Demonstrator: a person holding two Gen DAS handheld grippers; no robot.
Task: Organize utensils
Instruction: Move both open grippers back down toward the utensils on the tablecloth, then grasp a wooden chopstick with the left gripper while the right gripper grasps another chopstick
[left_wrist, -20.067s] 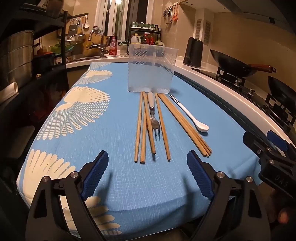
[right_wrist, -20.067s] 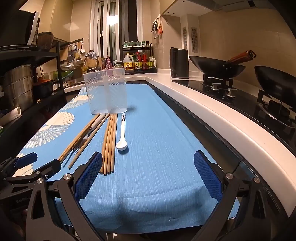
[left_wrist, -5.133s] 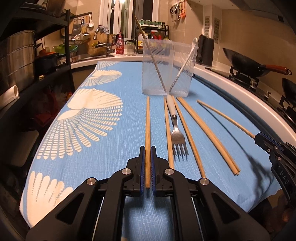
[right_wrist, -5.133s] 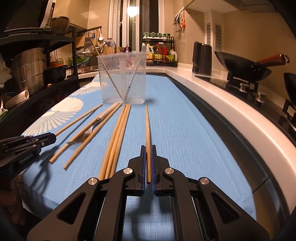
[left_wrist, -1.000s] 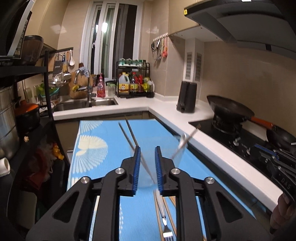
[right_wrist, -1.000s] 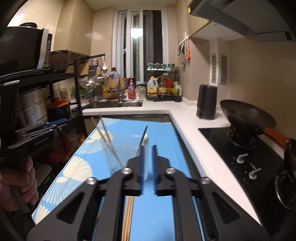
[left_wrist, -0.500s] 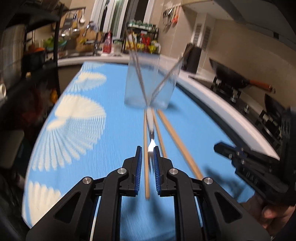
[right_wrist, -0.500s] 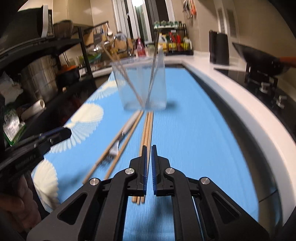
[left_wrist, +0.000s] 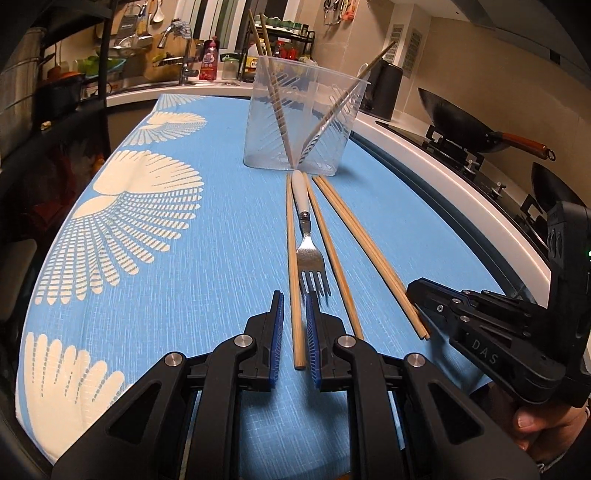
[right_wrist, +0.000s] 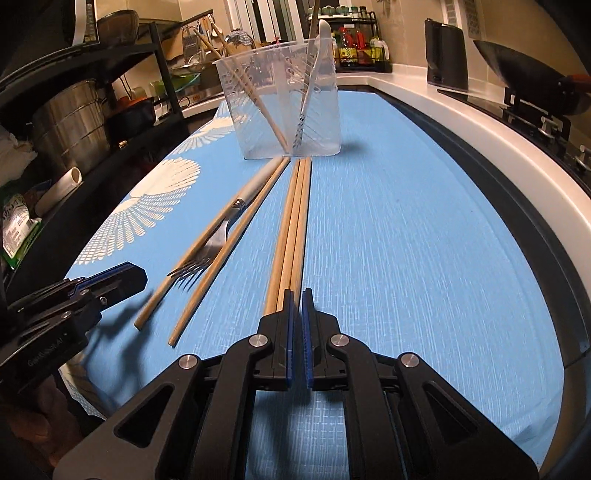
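Observation:
A clear plastic container (left_wrist: 295, 122) (right_wrist: 284, 99) stands at the far end of the blue cloth (left_wrist: 147, 258), holding several chopsticks and a white spoon. In front of it lie a fork (left_wrist: 312, 258) (right_wrist: 207, 251) flanked by two single chopsticks, and a bundle of three chopsticks (right_wrist: 291, 229) (left_wrist: 369, 251). My left gripper (left_wrist: 294, 295) straddles the near end of the left single chopstick (left_wrist: 295, 258); its jaws stand narrowly apart, with a gap beside the stick. My right gripper (right_wrist: 298, 291) is shut and empty, its tips at the bundle's near ends.
To the right run a white counter edge (left_wrist: 461, 195), a stove with a wok (left_wrist: 454, 125) and a black kettle (right_wrist: 443, 62). To the left is a dark shelf rack with a steel pot (right_wrist: 70, 122). A person's hand (left_wrist: 543, 432) holds the right gripper.
Both grippers have come down from above the container to just over the cloth and tilted downward. The left one now has a chopstick between its jaws.

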